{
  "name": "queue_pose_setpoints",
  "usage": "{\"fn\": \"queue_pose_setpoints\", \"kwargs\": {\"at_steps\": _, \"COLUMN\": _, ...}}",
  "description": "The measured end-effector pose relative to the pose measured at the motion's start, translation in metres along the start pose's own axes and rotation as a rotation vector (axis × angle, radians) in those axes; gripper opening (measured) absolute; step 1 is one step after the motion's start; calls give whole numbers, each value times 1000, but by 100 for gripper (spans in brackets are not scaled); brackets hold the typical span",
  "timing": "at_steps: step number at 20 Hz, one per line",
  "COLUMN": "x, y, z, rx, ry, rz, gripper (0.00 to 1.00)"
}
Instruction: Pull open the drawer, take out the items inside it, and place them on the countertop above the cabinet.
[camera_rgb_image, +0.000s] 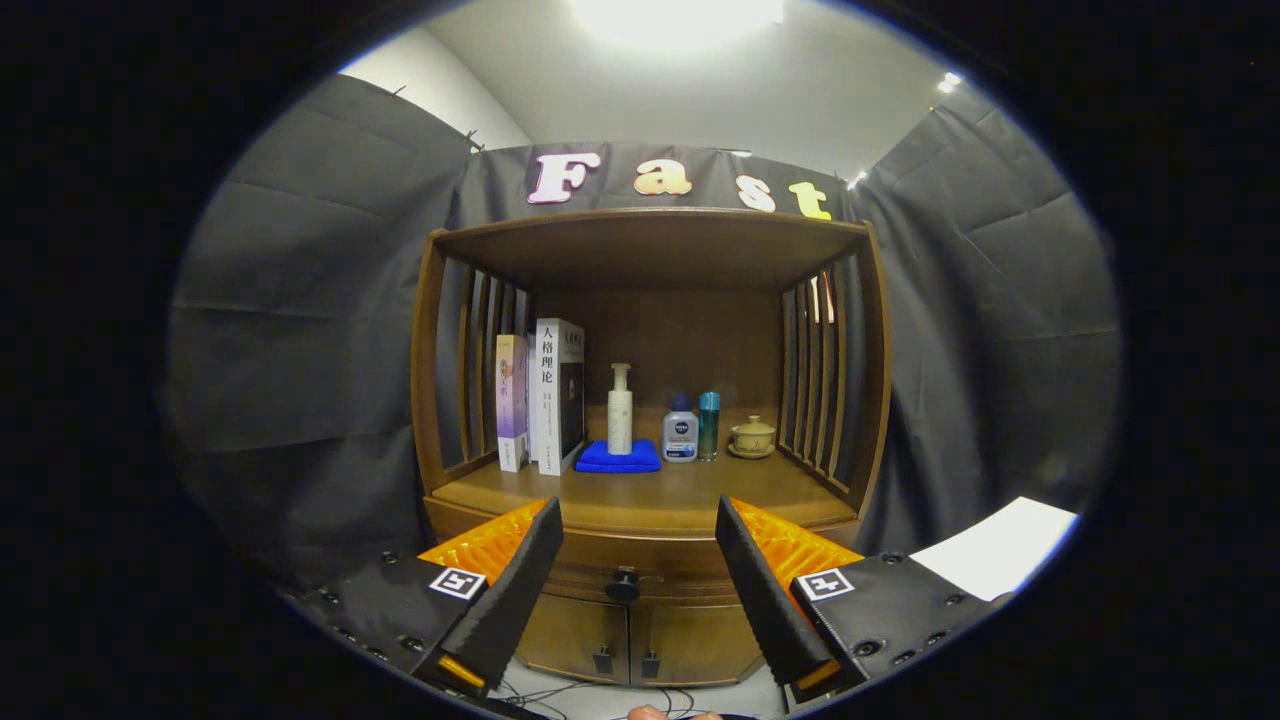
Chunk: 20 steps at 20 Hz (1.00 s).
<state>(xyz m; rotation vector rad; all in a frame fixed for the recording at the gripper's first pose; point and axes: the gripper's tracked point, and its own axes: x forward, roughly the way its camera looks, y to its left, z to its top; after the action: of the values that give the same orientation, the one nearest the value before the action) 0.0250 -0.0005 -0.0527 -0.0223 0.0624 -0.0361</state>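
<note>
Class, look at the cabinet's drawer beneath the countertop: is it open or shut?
Shut. The drawer front sits flush under the countertop, its knob untouched; the gripper hangs open before it, fingers apart.

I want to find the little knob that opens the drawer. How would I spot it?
Find the wooden cabinet and look under its countertop. The drawer knob sits on the drawer front, seen between the open gripper fingers. It is round; the two door handles below are squarish.

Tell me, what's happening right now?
Hand-held gripper open, empty. Brown wooden cabinet drawer shut, small black round knob between fingers, ahead. Nothing blocking.
</note>
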Motion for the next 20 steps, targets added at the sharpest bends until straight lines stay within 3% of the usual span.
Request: {"fn": "queue_pose_setpoints", "kwargs": {"at_steps": 20, "x": 98, "y": 10, "z": -112, "rx": 24, "ry": 199, "rz": -28, "gripper": 97}}
